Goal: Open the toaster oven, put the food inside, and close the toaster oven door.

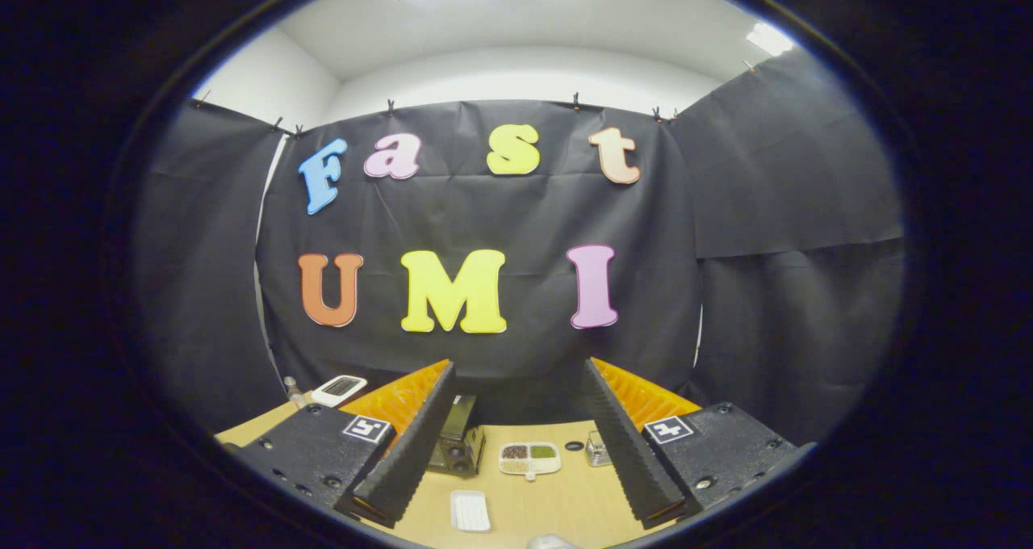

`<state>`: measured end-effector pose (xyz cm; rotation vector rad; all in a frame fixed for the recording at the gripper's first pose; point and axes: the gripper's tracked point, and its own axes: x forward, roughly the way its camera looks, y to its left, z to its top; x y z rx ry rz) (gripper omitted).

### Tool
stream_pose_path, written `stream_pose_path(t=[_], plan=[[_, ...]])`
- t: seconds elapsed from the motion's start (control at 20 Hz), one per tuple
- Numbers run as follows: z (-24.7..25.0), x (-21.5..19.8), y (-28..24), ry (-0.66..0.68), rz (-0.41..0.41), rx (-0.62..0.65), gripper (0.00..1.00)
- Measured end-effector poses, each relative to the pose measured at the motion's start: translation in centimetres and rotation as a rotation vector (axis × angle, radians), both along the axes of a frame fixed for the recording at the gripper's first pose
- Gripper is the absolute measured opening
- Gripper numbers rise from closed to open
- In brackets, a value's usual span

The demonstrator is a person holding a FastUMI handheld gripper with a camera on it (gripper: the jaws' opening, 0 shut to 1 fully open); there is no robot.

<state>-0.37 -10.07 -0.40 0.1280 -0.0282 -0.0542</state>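
1. Below the tool (516, 484), on the wooden table (565, 500), the task's things lie small and low; the tool is held high and level, its view mostly on the booth's back wall.
2. Tool state: fingers wide apart, nothing between them, nothing touched.
3. Toaster oven (457, 444): dark boxy thing at about 11 o'clock from the midpoint between the fingertips, tucked just beside the left finger, which cuts off its left side. Its long axis appears to run away from the tool toward the wall. Two round knobs seem to face the tool.
4. Door state: cannot tell. The oven is too small and partly hidden to read whether the door is up or down.
5. Food tray (529, 458): pale, with three compartments holding dark, tan and green fillings, lying at 12 o'clock between the fingers, just right of the oven and outside it.
6. White ridged rectangle (470, 510) lies nearer the tool, at about 8 o'clock; small clear container (596, 449) at 1 o'clock by the right finger; white device (339, 389) beyond the left finger, 10 o'clock.
7. Judgement: any reach turns on dropping down and forward, slightly left for the oven.
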Motion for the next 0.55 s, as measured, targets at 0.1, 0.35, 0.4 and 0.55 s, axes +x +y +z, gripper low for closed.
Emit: stream_pose_path(t=[0.1, 0.35, 0.4, 0.55], plan=[[-0.4, -0.14, -0.8, 0.004, -0.007, -0.004, 0.99], [-0.7, -0.4, -0.91, 0.015, -0.004, 0.004, 0.99], [-0.62, -0.4, -0.88, 0.013, -0.005, 0.006, 1.0], [-0.87, -0.47, -0.82, 0.019, -0.005, 0.004, 0.99]])
